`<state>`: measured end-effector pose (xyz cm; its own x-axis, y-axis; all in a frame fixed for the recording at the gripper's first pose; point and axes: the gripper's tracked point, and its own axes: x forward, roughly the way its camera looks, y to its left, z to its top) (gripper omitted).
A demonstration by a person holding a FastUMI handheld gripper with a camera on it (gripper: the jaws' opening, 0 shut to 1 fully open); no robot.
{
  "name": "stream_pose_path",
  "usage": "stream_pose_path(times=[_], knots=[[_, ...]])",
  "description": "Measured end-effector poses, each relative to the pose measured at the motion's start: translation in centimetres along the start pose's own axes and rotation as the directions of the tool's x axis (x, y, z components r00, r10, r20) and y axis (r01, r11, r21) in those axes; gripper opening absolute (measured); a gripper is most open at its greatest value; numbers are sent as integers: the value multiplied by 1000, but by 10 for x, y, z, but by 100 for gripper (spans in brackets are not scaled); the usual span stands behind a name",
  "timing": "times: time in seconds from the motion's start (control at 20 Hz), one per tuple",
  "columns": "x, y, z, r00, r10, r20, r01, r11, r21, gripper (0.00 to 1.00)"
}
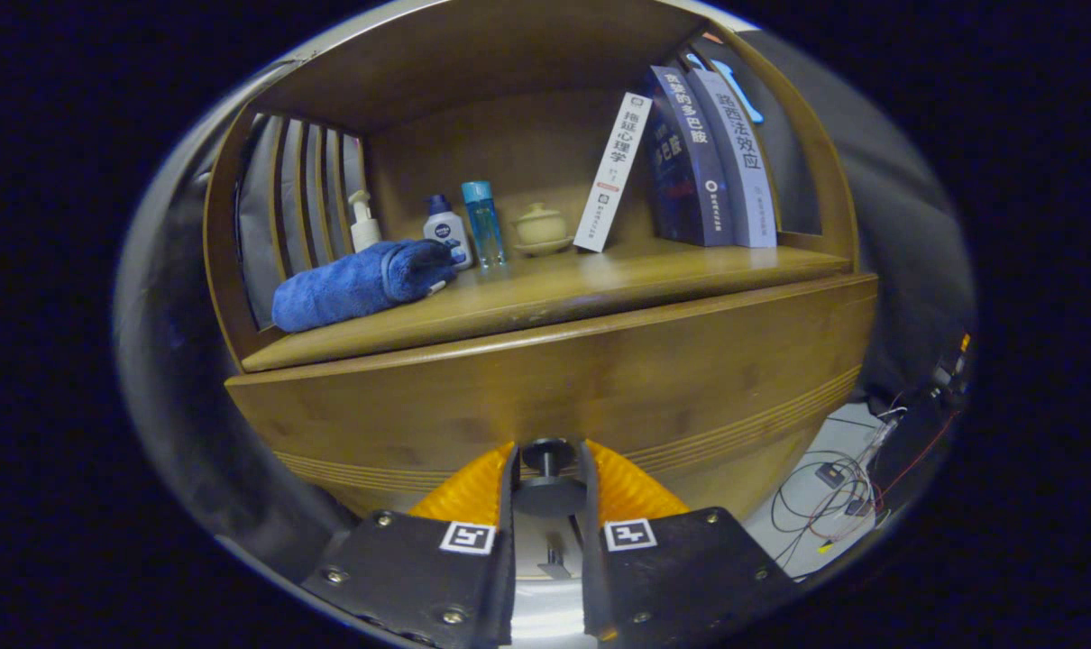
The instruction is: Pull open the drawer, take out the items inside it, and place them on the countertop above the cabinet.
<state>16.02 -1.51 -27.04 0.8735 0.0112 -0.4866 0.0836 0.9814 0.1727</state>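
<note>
Drawer (pixel 600 379) is the wide wood front under the countertop (pixel 545 302), looks shut or barely out; contents hidden. Its knob (pixel 546 469) sits low at mid-front, stem pointing straight back at the gripper (pixel 548 473), i.e. dead ahead, between the fingers. Fingers closed in on both sides of the knob, w/ little or no gap; looks like a grip on it. Pull axis runs along the fingers, straight back, so next move prob. a level draw w/o twisting. Up top: rolled towel (pixel 356 284) near left edge, pump bottle (pixel 363 221), two small bottles (pixel 464 230), lidded cup (pixel 541 227) mid-back, books (pixel 690 167) toward right end.
</note>
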Motion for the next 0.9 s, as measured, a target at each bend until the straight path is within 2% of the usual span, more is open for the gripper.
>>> stream_pose_path(times=[0.55, 0.9], knots=[[-87, -10, -28, 998, -60, -8, 60, 998, 24, 30], [-126, -15, -47, 995, -93, -31, 93, 996, 17, 29]])
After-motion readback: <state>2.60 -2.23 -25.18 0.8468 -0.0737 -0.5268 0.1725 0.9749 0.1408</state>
